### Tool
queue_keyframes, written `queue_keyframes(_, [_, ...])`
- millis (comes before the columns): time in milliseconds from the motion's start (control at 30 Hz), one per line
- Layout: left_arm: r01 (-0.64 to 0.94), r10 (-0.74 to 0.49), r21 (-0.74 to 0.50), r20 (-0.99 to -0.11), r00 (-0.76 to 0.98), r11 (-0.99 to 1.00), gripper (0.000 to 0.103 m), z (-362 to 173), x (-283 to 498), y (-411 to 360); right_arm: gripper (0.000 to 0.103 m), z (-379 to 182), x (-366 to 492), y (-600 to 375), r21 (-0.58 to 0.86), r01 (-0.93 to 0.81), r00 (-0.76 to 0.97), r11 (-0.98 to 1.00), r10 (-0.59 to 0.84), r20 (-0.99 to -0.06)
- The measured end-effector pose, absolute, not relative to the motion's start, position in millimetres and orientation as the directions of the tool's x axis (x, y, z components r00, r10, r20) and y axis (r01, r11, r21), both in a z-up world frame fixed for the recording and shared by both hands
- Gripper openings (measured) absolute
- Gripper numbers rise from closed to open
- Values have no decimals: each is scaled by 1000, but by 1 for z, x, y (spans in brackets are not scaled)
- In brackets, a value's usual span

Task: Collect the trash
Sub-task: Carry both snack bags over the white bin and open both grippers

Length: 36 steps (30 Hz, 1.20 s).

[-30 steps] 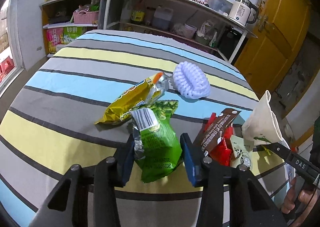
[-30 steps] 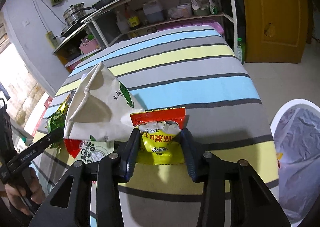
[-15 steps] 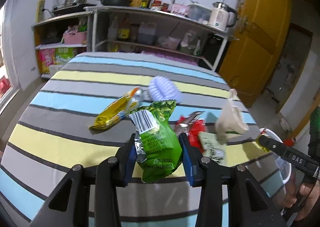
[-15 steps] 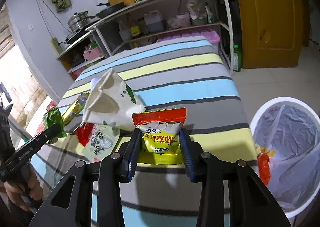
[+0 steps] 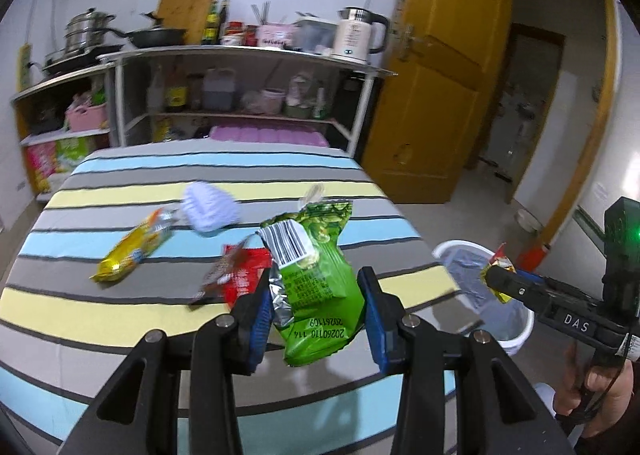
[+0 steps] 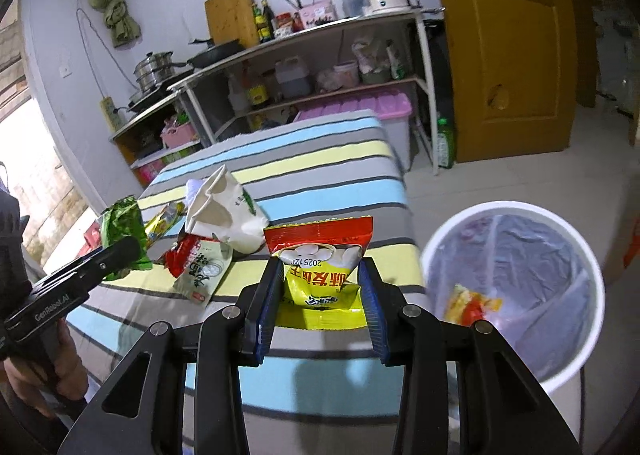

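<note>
Your left claw (image 5: 316, 305) clamps a green crinkled foil snack packet (image 5: 316, 287), raised above the striped table (image 5: 120, 315). Your right claw (image 6: 320, 305) grips a yellow-and-red plastic snack bag (image 6: 320, 275), held just left of the white round bin with a grey liner (image 6: 516, 291), where one wrapper (image 6: 472, 303) already lies. On the table's far left remain a yellow foil wrapper (image 5: 132, 251), a red packet (image 5: 240, 279) and a lilac ridged brush (image 5: 210, 209).

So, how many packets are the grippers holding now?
2. A green packet in the left gripper, a yellow packet in the right gripper. No other shows between the jaws.
</note>
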<state>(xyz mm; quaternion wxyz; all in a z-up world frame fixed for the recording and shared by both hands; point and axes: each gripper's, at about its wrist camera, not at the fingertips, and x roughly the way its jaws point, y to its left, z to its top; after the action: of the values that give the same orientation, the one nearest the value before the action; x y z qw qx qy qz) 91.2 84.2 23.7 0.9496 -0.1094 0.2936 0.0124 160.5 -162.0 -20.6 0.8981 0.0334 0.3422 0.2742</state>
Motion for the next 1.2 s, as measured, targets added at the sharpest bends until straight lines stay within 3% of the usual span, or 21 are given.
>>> queue_keyframes(533, [136, -223, -195, -545, 808, 971, 43, 38, 121, -6, 40, -11, 146, -238, 237, -359, 704, 903, 429, -566])
queue_keyframes(1200, [292, -361, -212, -586, 726, 932, 43, 15, 176, -81, 40, -51, 179, -302, 249, -203, 697, 947, 319, -643])
